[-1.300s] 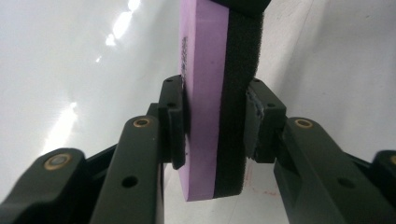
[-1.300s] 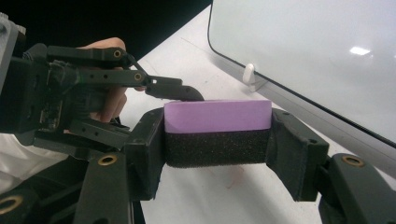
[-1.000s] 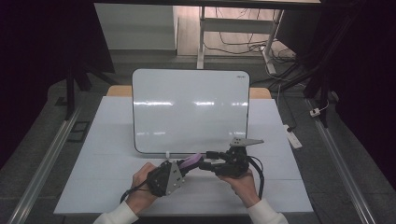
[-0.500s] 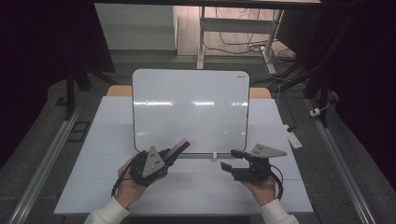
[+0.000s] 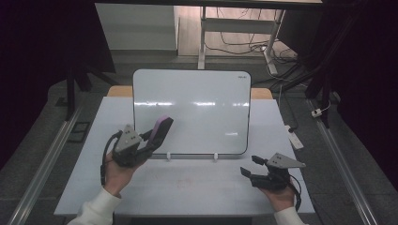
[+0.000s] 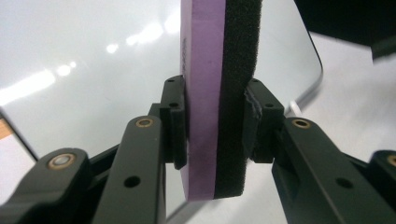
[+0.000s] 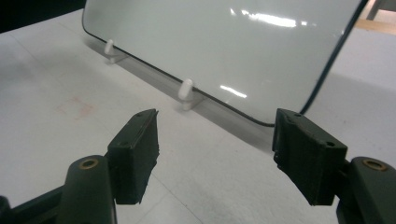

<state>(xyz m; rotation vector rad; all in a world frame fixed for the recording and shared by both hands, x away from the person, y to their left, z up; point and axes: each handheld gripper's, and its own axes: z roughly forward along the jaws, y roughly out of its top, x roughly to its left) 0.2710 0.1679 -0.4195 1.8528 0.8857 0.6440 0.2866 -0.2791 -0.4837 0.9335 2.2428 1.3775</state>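
The left tongs are clamped on a flat rectangular eraser with a purple foam back and a black felt face. In the left gripper view one pad presses the purple side and the other the black felt, which dents slightly under it. The eraser's top runs out of that picture, so its full length cannot be read there. In the high view the left tongs hold the eraser raised and tilted toward the lower left part of the board; whether the felt touches the board surface is hard to tell from that angle. The person's left hand grips the tool from below, and a white sleeve is cut off by the bottom edge.

The right tongs stand apart with nothing between them; they have just been closing a little. In the high view the right tongs point left, low over the tabletop near its front right corner, well apart from the eraser. The right hand is partly cut off at the bottom edge.

Beyond both stands a white glossy whiteboard with a thin black rim and rounded corners, propped up on two small white pegs. It looks blank, though glare streaks hide parts of it. The white tabletop carries a faint reddish smudge in front of the board.
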